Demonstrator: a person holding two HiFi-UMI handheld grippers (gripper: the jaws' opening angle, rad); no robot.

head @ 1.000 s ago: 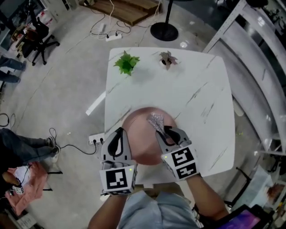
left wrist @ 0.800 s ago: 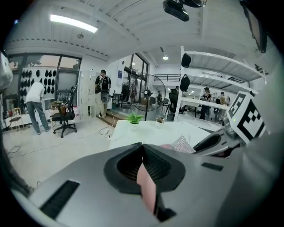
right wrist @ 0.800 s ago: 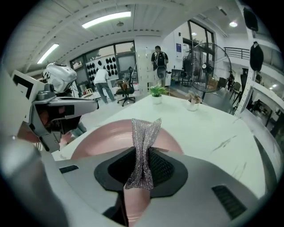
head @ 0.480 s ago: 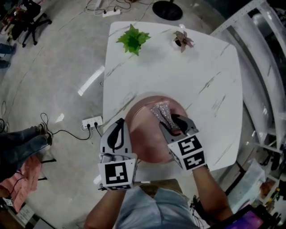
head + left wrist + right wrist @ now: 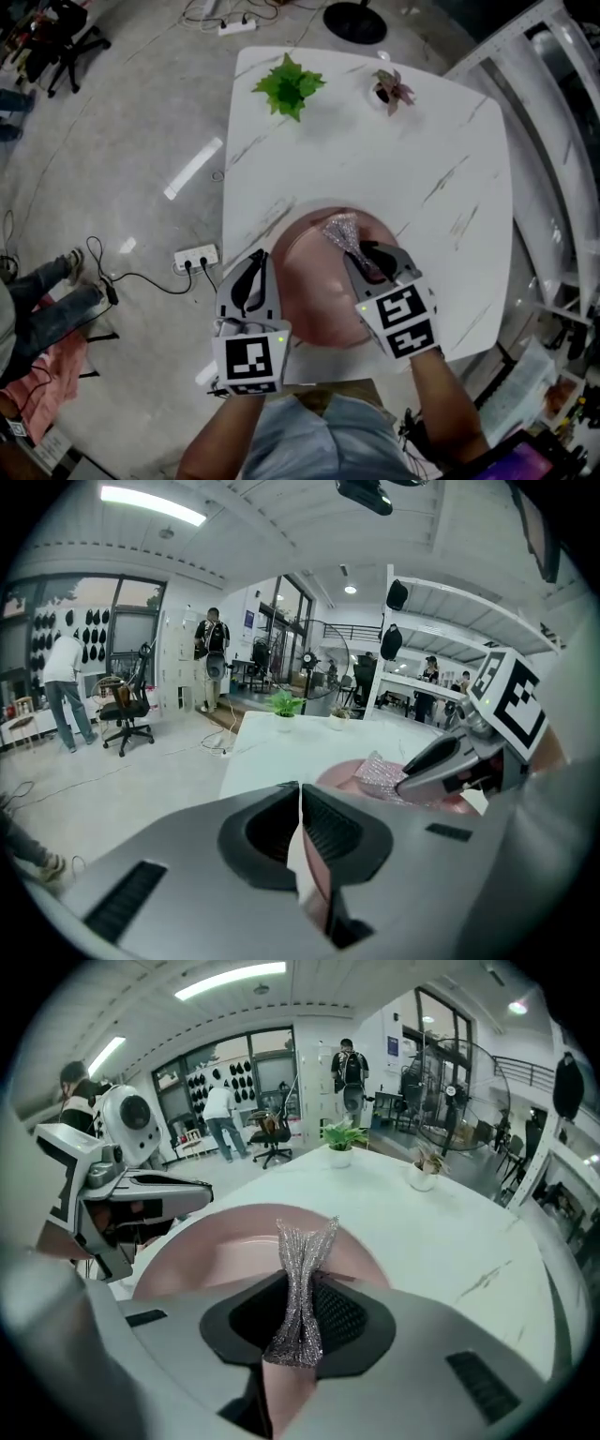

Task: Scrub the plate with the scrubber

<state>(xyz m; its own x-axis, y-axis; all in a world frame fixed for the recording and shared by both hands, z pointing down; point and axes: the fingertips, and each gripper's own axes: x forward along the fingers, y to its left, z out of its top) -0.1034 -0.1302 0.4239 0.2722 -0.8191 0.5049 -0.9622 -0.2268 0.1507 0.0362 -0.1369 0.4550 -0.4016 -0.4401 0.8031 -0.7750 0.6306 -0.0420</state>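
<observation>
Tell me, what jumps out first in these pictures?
A pink plate sits at the near edge of a white marble table, its rim pinched by the left gripper. Over it, the right gripper clamps a glittery silver scrubber. At the far edge stand a green potted plant and a smaller purplish plant.

Clear passage: the surface (image 5: 441,141) is bare from 12 to 3 o'clock of the plate (image 5: 314,291).

Obstacles: green plant (image 5: 290,86) at 11 o'clock and small plant (image 5: 392,91) at 1 o'clock, both at the far edge.

The left hand-held gripper (image 5: 260,258), clamped on the rim, blocks the plate's 9 o'clock side. The right hand-held gripper (image 5: 364,253), pinching the scrubber (image 5: 339,230), covers 3 o'clock.
</observation>
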